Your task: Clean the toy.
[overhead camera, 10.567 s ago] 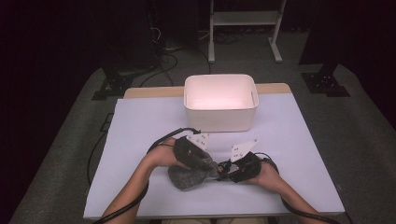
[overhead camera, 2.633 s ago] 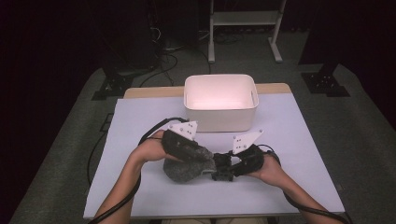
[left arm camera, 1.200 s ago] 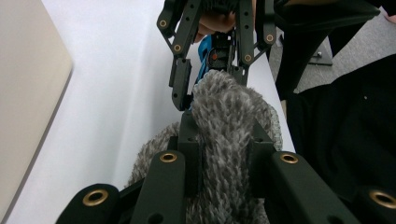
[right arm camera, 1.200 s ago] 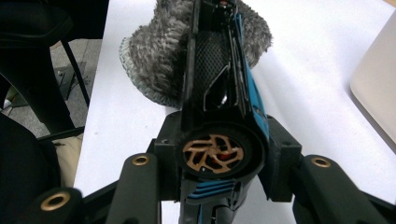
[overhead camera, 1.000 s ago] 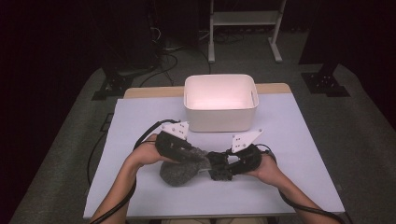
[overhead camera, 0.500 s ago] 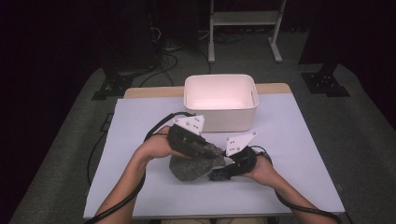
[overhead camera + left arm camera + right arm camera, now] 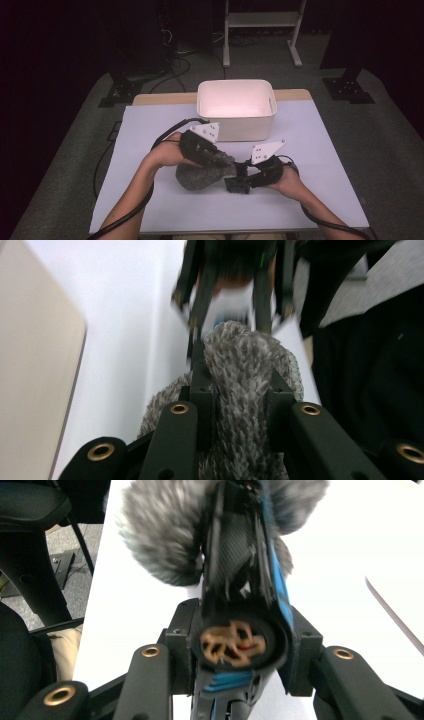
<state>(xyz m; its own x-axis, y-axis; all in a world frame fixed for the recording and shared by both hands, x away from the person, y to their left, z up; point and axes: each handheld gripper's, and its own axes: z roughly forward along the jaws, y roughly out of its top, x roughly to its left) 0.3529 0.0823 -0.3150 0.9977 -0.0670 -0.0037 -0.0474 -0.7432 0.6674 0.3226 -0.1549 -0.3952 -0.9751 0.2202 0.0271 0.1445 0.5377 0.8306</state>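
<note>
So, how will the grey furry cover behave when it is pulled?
The grey furry cover looks soft and floppy: it bulges between the left tool's jaws. Its long pile probably slips little. It seems light, sagging from the black microphone body held in the right tool.

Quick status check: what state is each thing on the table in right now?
Furry cover: partly on the microphone, resting on the table.
Microphone: one end inside the cover.
Left gripper: shut on the furry cover.
Right gripper: shut on the microphone.
Bin: upright, empty.

One white bin (image 7: 235, 107), one furry grey cover (image 7: 200, 176), one black microphone (image 7: 240, 580), two grippers, one table (image 7: 150, 125).
</note>
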